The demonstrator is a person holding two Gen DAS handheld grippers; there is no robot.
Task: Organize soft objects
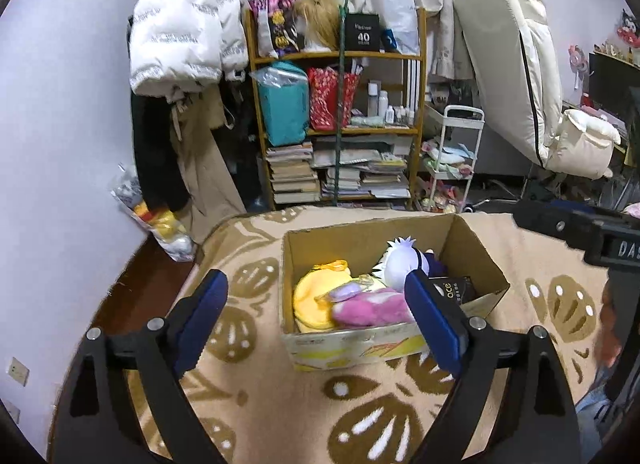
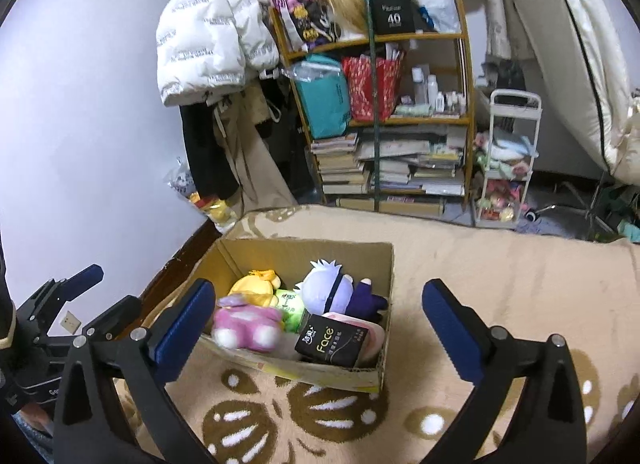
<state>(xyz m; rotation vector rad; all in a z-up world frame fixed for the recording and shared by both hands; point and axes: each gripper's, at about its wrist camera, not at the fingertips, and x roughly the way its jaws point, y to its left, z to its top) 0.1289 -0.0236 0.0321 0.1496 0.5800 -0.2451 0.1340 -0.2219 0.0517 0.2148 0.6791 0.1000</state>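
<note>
**Both grippers empty above a box already holding the soft toys**

The left gripper (image 1: 316, 314) stands wide, its blue pads spread apart with nothing between them that they press on. Just ahead of it and below sits the open cardboard box (image 1: 362, 242) on the patterned beige blanket (image 1: 520, 260) of the bed. Inside the box, from the left gripper's left pad toward its right: a yellow plush (image 1: 316, 296), a pink plush (image 1: 370, 306) lying against the near wall, a white-haired doll in purple clothes (image 1: 400, 266) behind it, and a black tissue pack (image 1: 454, 290) partly hidden by the right pad.

The right gripper (image 2: 320, 314) is also spread wide and carries nothing. The same box lies ahead of it, nearer its left pad than its right; beyond its right pad there is only bare blanket. From this side a small green pack (image 2: 290, 306) shows between the plush toys, and the black pack rests on something pale pink at the near right corner.

Judging by how things lie, the sorting looks close to done: every soft item in reach of either gripper is inside the box, and the blanket around it shows no loose toys. The pink plush looks blurred in the right view, so it may be only just settling. What could remain is other soft stuff outside the box, such as the bagged plush (image 1: 166, 228) on the floor by the wall, far to the left gripper's left; whether that belongs to the task I cannot tell.
</note>
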